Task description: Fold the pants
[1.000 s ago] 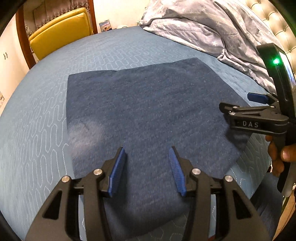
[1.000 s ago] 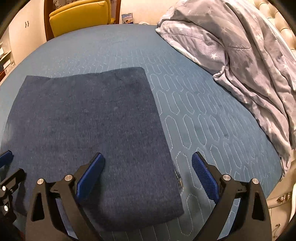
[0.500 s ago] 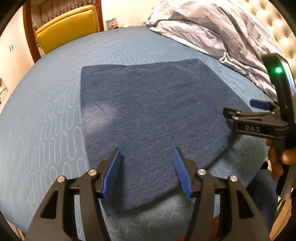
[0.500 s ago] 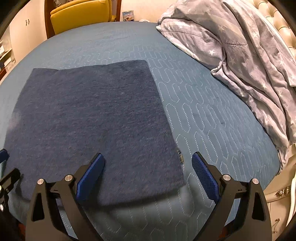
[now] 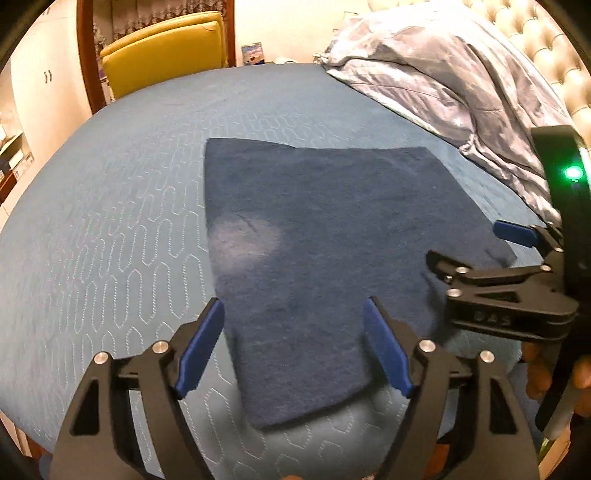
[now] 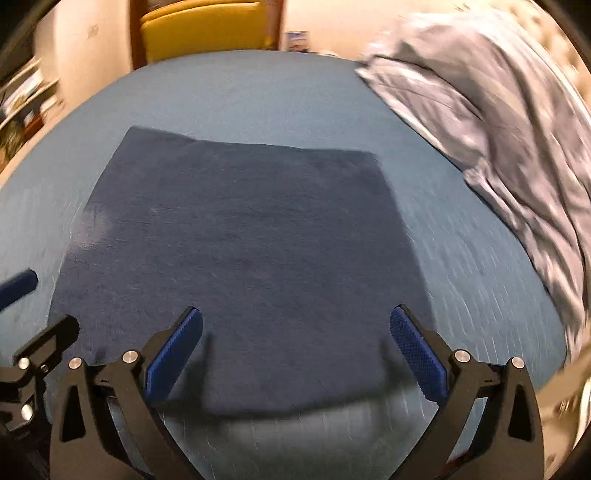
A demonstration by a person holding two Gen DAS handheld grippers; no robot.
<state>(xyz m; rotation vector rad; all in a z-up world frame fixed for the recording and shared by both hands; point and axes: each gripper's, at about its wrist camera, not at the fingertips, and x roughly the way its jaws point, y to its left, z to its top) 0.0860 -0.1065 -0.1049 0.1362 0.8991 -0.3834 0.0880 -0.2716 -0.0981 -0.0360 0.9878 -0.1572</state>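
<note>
The dark blue pants (image 5: 325, 251) lie folded into a flat rectangle on the blue quilted bed (image 5: 110, 221); they also show in the right wrist view (image 6: 243, 251). My left gripper (image 5: 293, 343) is open and empty, raised above the near left edge of the pants. My right gripper (image 6: 295, 350) is open and empty, raised above the near edge of the pants. The right gripper also shows at the right of the left wrist view (image 5: 476, 243), open. The right wrist view is blurred.
A rumpled grey star-print duvet (image 5: 461, 85) lies at the far right of the bed, against a tufted headboard (image 5: 532, 33). A yellow chair (image 5: 166, 48) stands beyond the far edge. The bed's near edge lies just below both grippers.
Both grippers have pulled back and up from the pants, which now look smaller and farther. The left gripper's jaws have opened wider. The right view has swung left, centring the pants.
</note>
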